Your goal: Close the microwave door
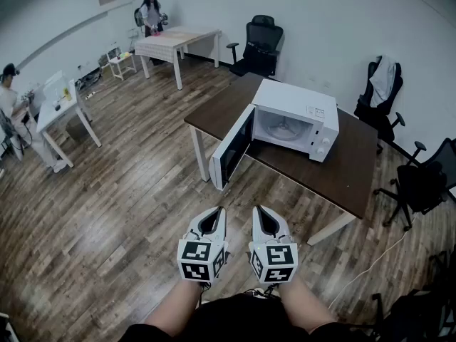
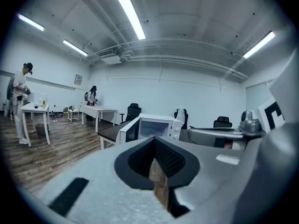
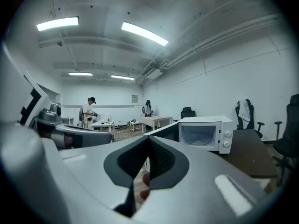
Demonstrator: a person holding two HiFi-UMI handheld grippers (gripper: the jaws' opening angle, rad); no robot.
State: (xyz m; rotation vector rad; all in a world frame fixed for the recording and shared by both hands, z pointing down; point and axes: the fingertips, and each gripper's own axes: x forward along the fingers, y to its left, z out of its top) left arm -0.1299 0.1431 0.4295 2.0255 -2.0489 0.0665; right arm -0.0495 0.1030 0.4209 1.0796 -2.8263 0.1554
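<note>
A white microwave (image 1: 296, 118) stands on a dark brown table (image 1: 353, 169) with its door (image 1: 231, 148) swung wide open to the left, past the table's near edge. The glass plate shows inside the cavity. My left gripper (image 1: 212, 214) and right gripper (image 1: 265, 212) are held side by side over the wooden floor, well short of the table, and both point at the microwave. Both are shut with nothing between the jaws. In the left gripper view the microwave (image 2: 159, 127) and its door (image 2: 128, 130) appear beyond the left gripper (image 2: 154, 140). In the right gripper view the microwave (image 3: 205, 133) lies ahead, to the right of the right gripper (image 3: 148, 141).
Black office chairs stand behind the table (image 1: 260, 45) and at its right (image 1: 420, 184), one with a white garment (image 1: 385, 80). Two white tables (image 1: 174, 41) (image 1: 60, 105) stand at the far left, each with a person (image 1: 151, 11) beside it. A cable (image 1: 370, 262) runs across the floor at right.
</note>
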